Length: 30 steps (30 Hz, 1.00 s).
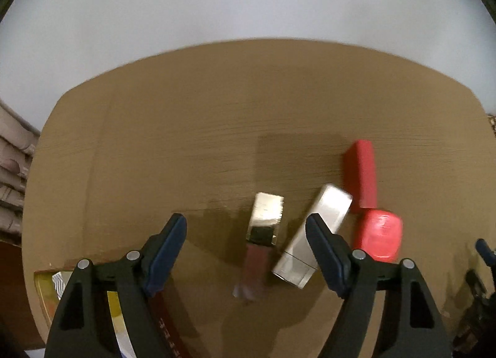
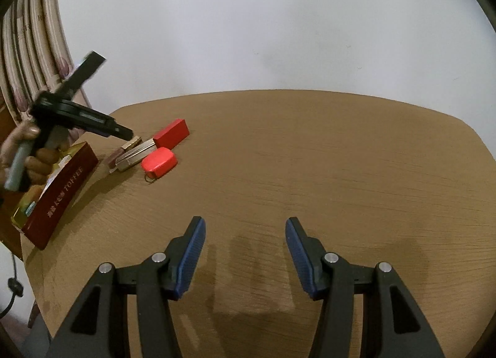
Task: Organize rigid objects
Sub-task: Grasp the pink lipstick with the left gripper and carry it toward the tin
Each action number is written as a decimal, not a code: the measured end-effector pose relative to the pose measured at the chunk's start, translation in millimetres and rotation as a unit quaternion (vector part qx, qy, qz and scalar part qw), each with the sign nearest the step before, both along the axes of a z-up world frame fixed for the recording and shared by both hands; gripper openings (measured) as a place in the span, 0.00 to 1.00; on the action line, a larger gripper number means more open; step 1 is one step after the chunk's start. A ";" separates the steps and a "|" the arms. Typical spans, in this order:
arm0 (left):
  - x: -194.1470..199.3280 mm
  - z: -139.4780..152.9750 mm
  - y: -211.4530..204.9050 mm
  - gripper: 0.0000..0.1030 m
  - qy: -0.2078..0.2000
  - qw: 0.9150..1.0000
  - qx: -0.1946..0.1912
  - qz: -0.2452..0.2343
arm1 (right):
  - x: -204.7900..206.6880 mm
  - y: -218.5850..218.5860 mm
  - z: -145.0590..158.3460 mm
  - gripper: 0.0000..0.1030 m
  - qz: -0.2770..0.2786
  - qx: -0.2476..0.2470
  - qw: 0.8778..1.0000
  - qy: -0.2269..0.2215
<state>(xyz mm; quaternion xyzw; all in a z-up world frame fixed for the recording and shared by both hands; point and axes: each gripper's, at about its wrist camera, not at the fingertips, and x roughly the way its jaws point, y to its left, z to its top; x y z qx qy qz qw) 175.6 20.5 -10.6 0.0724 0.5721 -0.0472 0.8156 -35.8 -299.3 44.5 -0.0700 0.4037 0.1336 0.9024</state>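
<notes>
Pick-up step: left claw (image 1: 246, 252), spread, straddles the gold-capped tube (image 1: 262, 234); next, close squarely (silver case (image 1: 313, 234) crowds it). Right claw (image 2: 245, 257) spread, empty.

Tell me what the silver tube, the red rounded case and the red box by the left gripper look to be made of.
Silver tube: probably metal or metallised plastic, going by its mirror-like sheen.
Red rounded case: likely glossy plastic; it shows bright highlights and has a small metal ring.
Red box: matte, flat colour; card or plastic, unclear.
</notes>
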 end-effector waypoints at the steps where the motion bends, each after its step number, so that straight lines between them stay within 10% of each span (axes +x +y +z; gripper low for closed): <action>1: 3.6 -5.1 2.5 0.71 0.006 1.000 0.002 0.002 | 0.7 0.2 -0.3 0.53 0.000 0.000 1.000 0.002; 6: 13.6 -24.9 10.1 0.56 0.042 0.999 -0.002 -0.001 | 2.6 -0.2 -1.4 0.53 0.001 0.003 1.000 0.008; 9: 13.2 -20.3 16.4 0.17 0.033 0.999 -0.038 -0.002 | 5.1 1.0 -3.0 0.53 0.000 0.000 1.000 0.012; 23: -144.9 111.9 110.5 0.17 -0.063 0.991 -0.101 0.064 | 16.7 7.9 -12.6 0.54 -0.009 -0.015 1.000 0.023; 30: -193.6 80.0 171.7 0.17 0.001 0.990 -0.078 0.117 | 19.4 12.7 -17.4 0.54 -0.012 -0.034 0.999 0.027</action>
